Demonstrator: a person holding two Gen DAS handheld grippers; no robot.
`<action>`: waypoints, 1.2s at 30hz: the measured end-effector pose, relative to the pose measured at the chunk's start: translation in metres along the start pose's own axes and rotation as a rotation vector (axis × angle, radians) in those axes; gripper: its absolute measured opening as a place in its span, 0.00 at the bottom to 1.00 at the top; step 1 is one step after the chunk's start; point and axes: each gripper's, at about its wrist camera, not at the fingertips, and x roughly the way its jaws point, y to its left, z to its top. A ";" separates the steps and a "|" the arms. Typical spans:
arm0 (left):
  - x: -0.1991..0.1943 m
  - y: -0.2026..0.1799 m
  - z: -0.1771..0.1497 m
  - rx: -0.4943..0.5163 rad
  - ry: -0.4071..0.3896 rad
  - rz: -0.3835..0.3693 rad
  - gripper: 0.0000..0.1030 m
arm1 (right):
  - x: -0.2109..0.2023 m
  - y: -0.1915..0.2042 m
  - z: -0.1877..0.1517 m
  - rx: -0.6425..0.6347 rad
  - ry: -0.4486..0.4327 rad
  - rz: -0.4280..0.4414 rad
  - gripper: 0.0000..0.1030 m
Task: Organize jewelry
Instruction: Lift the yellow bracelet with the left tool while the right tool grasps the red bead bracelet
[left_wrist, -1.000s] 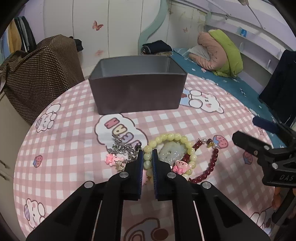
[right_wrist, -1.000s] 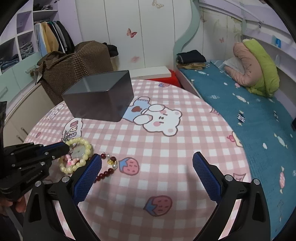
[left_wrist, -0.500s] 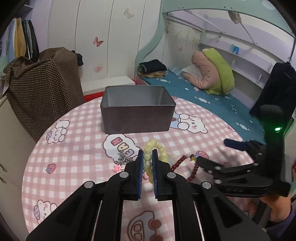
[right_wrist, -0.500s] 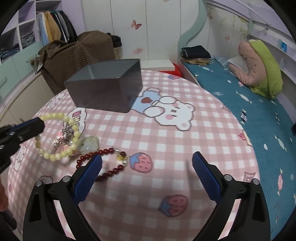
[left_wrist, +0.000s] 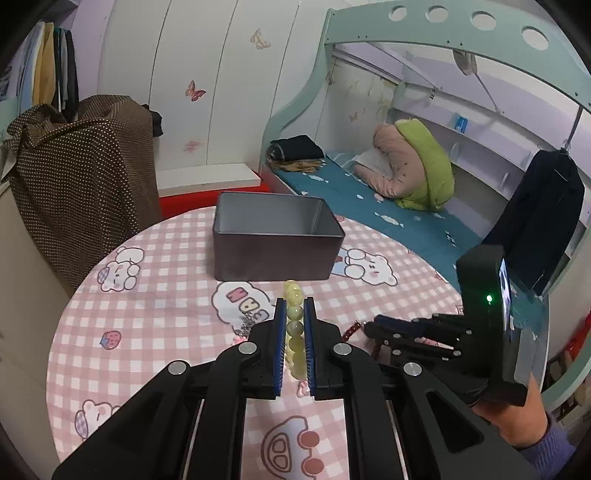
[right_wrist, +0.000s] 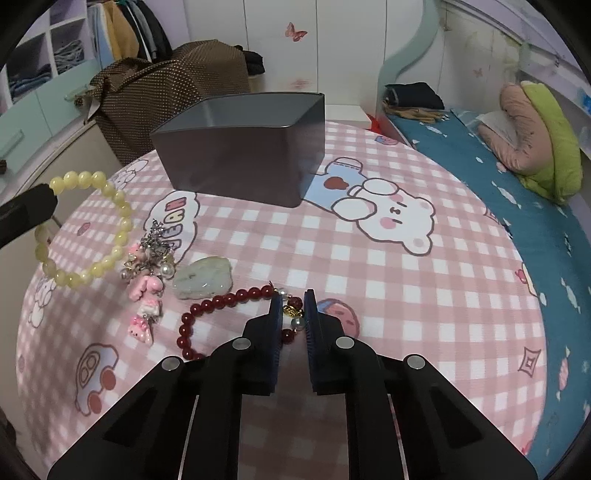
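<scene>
My left gripper (left_wrist: 294, 304) is shut on a pale yellow-green bead bracelet (left_wrist: 294, 325) and holds it above the table; the bracelet also shows in the right wrist view (right_wrist: 88, 229), hanging from the left fingertips (right_wrist: 27, 210). My right gripper (right_wrist: 292, 297) is shut on the gold charm end of a dark red bead bracelet (right_wrist: 221, 302) that lies on the cloth. A jade pendant (right_wrist: 204, 277), a pink charm (right_wrist: 146, 295) and a silver chain (right_wrist: 155, 240) lie beside it. An open grey tin box (left_wrist: 275, 236) stands beyond, and shows in the right wrist view (right_wrist: 243, 155).
The round table has a pink checked cloth (right_wrist: 406, 277) with cartoon bears. A bed (left_wrist: 388, 206) lies to the right, a brown dotted bag (left_wrist: 85, 162) to the left behind the table.
My left gripper has lifted the yellow-green bracelet off the table. My right gripper has moved left over the red bracelet and shut on its charm end.
</scene>
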 end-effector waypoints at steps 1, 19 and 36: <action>0.000 0.001 0.001 -0.001 -0.002 0.001 0.08 | -0.001 -0.002 0.000 0.016 0.002 0.034 0.11; -0.010 -0.001 0.016 0.021 -0.033 -0.029 0.08 | -0.022 -0.001 0.013 0.025 -0.017 0.040 0.06; -0.008 0.001 0.007 0.011 -0.008 -0.039 0.08 | -0.008 0.003 0.003 -0.015 -0.003 -0.025 0.55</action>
